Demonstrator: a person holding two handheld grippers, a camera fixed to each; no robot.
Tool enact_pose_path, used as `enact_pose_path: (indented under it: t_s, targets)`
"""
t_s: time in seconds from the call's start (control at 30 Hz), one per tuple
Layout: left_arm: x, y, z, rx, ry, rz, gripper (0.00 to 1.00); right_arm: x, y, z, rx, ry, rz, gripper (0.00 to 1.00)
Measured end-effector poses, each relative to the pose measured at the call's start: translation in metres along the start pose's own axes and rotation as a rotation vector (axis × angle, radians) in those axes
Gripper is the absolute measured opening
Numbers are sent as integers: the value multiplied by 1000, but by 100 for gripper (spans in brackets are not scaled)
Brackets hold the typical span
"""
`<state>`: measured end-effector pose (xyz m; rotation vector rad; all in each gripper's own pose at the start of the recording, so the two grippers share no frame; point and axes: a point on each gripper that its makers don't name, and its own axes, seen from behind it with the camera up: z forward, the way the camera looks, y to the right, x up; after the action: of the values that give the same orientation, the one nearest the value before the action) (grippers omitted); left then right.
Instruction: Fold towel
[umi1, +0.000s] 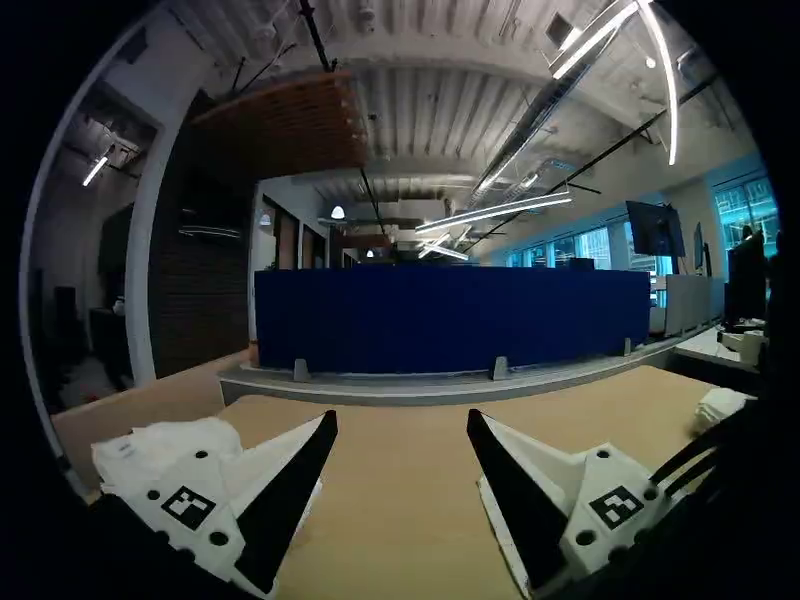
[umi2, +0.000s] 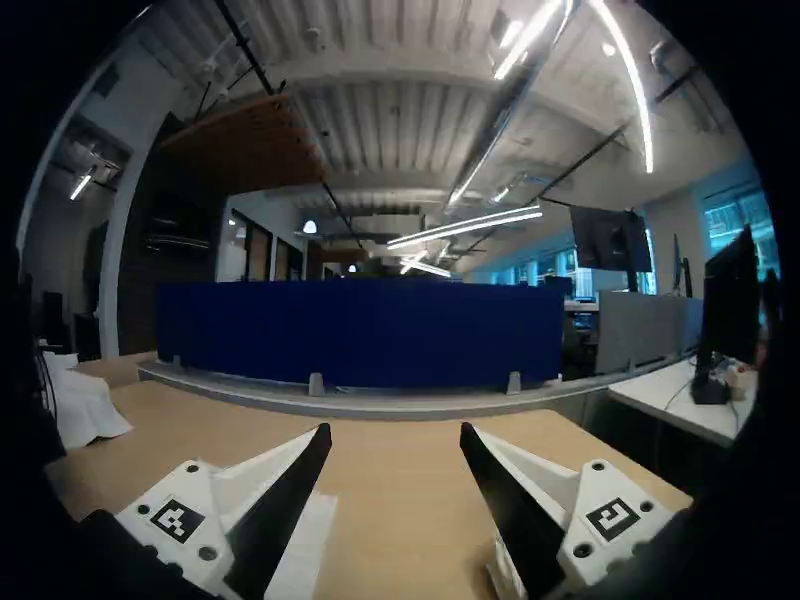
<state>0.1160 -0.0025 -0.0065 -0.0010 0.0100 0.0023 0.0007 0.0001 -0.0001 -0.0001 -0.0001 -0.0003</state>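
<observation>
My left gripper (umi1: 400, 418) hovers low over a wooden table (umi1: 400, 480), open, with nothing between its black fingers. A crumpled white towel (umi1: 165, 445) lies on the table just behind its left finger. Another white cloth (umi1: 720, 405) sits at the table's right edge. My right gripper (umi2: 393, 430) is also open and empty above the same wooden table (umi2: 400, 490). A rumpled white cloth (umi2: 85, 405) lies far to its left. A flat white patch (umi2: 305, 535) shows under its left finger; I cannot tell whether it is towel.
A long blue partition (umi1: 450, 318) on a grey base closes off the table's far edge. To the right stand a white desk (umi2: 680, 400) with a dark monitor (umi2: 728, 300). A dark wall and pillar rise at the left.
</observation>
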Motion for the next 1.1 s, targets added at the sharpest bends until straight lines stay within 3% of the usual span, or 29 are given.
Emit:
enact_pose_path:
  t_s: [0.33, 0.6, 0.8, 1.1]
  targets:
    - [55, 7, -14, -13, -65, 4, 97, 61, 2, -11, -5, -5, -17, 100]
    - [76, 13, -22, -51, -100, 13, 97, 77, -3, -14, 27, -34, -32, 100]
    - [80, 32, -23, -141, -140, 29, 97, 71, -30, -15, 141, -97, -74, 100]
    - [55, 83, -33, -371, -267, 76, 97, 43, -78, -26, 367, -270, -185, 100]
